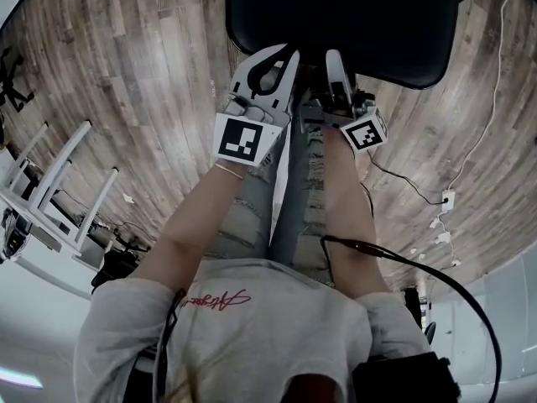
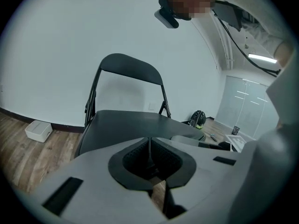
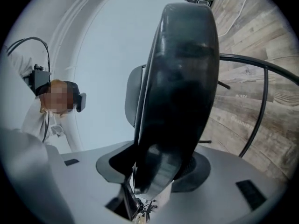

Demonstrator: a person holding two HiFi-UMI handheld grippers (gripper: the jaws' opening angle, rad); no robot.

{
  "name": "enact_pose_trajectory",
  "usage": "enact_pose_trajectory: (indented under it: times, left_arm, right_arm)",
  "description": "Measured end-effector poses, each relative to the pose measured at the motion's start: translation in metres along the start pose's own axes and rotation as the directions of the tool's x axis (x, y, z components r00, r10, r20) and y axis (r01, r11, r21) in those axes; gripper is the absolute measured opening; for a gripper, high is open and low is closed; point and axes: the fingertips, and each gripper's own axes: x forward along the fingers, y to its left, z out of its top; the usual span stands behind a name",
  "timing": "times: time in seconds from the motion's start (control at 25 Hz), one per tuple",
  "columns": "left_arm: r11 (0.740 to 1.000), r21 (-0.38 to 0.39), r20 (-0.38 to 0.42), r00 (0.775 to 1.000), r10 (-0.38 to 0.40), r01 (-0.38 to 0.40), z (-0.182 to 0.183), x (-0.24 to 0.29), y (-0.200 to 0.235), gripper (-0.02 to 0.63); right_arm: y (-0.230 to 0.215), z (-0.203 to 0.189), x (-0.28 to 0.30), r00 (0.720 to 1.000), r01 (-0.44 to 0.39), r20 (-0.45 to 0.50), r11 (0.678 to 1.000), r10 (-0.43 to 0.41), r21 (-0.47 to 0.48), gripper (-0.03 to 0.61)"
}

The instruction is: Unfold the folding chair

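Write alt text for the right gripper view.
The right gripper has its jaws closed on the edge of a black folding chair's seat, which rises edge-on through the middle of the frame. Wood floor lies to the right; at left, against a white wall, is a person wearing a headset.

Grey-brown wood-plank floor (image 1: 143, 82). White slatted frame (image 1: 52, 181) lying at left, white power socket (image 1: 448, 198) at right. Small white box (image 2: 38, 130) against plain white wall (image 2: 56, 55); black-and-green rounded item (image 2: 198, 119) near glass partition (image 2: 245, 106).
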Motion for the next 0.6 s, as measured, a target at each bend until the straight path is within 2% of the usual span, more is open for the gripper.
enact_pose_trajectory:
  times: [0.16, 0.36, 0.6]
  left_arm:
    - [1.000, 0.010, -0.024, 1.000, -0.008, 0.009, -0.018, -0.002, -0.009, 0.028]
    - [1.000, 0.010, -0.052, 0.998, -0.021, 0.022, -0.041, -0.004, -0.020, 0.028]
    - [0.999, 0.019, -0.057, 0.998, -0.028, 0.029, -0.059, -0.012, -0.025, 0.028]
  right_arm:
    - [-0.015, -0.016, -0.021, 1.000, -0.001, -0.021, 0.998, 0.002, 0.061, 0.201]
    - [-0.040, -0.037, -0.048, 0.995, 0.027, -0.094, 0.993, -0.016, 0.119, 0.210]
    - [-0.051, -0.045, -0.061, 0.996, 0.012, -0.084, 0.994, -0.002, 0.113, 0.221]
